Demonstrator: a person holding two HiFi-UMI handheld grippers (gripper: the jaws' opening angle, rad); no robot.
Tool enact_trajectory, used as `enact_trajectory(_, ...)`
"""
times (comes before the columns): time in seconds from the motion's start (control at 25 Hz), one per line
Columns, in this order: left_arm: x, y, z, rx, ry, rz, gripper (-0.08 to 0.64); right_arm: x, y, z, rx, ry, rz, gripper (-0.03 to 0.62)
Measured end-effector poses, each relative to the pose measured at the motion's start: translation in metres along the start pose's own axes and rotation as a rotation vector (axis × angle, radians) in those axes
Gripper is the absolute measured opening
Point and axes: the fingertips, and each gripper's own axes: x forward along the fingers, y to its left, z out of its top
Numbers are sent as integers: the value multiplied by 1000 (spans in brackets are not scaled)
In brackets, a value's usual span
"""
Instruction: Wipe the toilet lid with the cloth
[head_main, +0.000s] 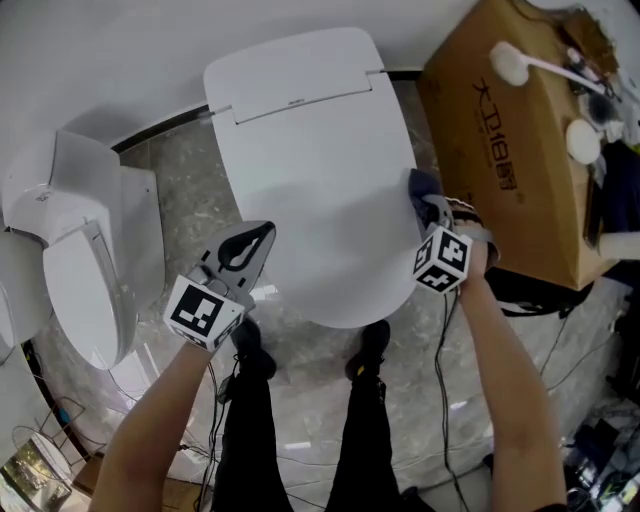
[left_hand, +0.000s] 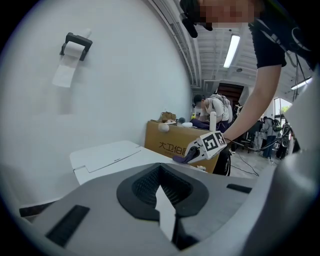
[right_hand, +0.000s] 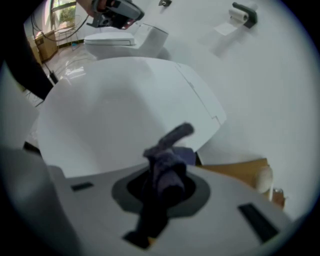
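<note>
Head view puts your right gripper (head_main: 430, 212) at the right edge of the closed white toilet lid (head_main: 310, 170), middle right of the frame. The dark purple cloth (head_main: 422, 190) is at its tip, against the rim of the lid. Right gripper view tells you more: the jaws are pressed together on the cloth (right_hand: 167, 162), and one loose end stands up in front of the lid (right_hand: 120, 105).

Your left gripper (head_main: 250, 248) is just beside the lower left edge of the lid. Its jaws meet tip to tip and carry nothing. Left gripper view shows only a thin white slit between them.

Both gripper views show a toilet paper holder (left_hand: 76, 44) on the wall, which head view does not show. Head view shows the cardboard box (head_main: 520, 130) just beside the lid, upper right.
</note>
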Motion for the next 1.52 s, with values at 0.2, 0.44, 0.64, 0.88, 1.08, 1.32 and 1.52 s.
enact_trajectory(0.2, -1, 1, -3, -9, 0, 9, 20, 8, 23, 17, -34, -16, 50, 69)
enact_trajectory(0.44, -8, 8, -5, 9, 9, 25, 20, 6, 51, 70, -86, -78, 97, 69)
enact_trajectory(0.64, -21, 14, -9, -20, 4, 39, 20, 1, 77, 119, -114, -116, 119, 69)
enact_trajectory(0.88, -33, 25, -9, -14, -10, 66, 20, -1, 92, 163, -132, -147, 130, 69)
enact_trajectory(1.08, -41, 30, -9, 14, -18, 61, 20, -2, 101, 187, -158, -162, 138, 69)
enact_trajectory(1.32, -49, 33, -9, 8, -23, 66, 20, -3, 107, 205, -174, -167, 141, 69)
enact_trajectory(1.52, -54, 31, -12, 9, -20, 61, 20, -5, 119, 219, -193, -179, 151, 69)
